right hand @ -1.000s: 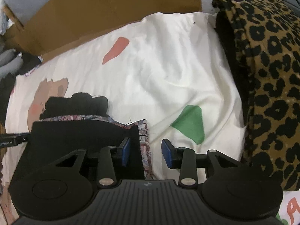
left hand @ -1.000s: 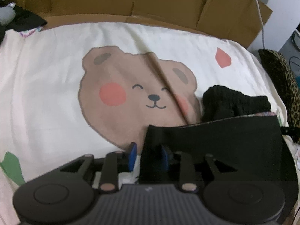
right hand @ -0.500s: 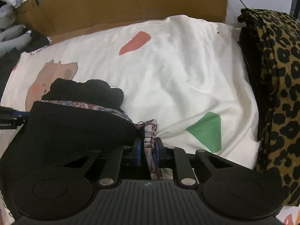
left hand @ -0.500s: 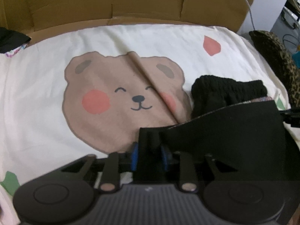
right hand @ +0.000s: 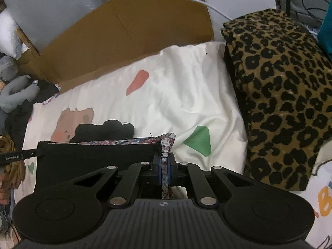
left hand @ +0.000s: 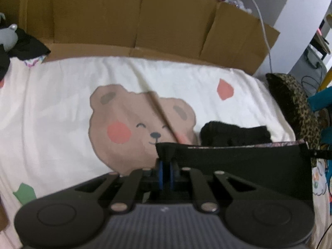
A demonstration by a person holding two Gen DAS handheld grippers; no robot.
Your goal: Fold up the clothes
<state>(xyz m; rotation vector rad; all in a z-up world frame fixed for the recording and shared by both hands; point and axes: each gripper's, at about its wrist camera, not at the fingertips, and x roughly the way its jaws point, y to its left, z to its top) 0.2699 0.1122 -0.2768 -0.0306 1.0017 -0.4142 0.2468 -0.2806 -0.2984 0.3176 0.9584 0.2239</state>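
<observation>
A black garment (left hand: 249,166) with a patterned inner edge hangs stretched flat between my two grippers above the bed. My left gripper (left hand: 165,172) is shut on its left corner. My right gripper (right hand: 165,167) is shut on its right corner, where the patterned hem (right hand: 166,145) shows; the black panel (right hand: 93,159) spreads to the left. A black knit garment (left hand: 234,133) lies bunched on the sheet just behind it, also in the right wrist view (right hand: 103,130).
The bed has a cream sheet with a bear print (left hand: 141,124). Cardboard (left hand: 134,20) lines the far edge. A folded leopard-print cloth (right hand: 280,93) lies at the right. Dark clothes and a grey plush toy (right hand: 16,91) sit at the far left.
Both grippers closed on the black garment's corners and lifted it off the sheet, pulling its top edge taut between them.
</observation>
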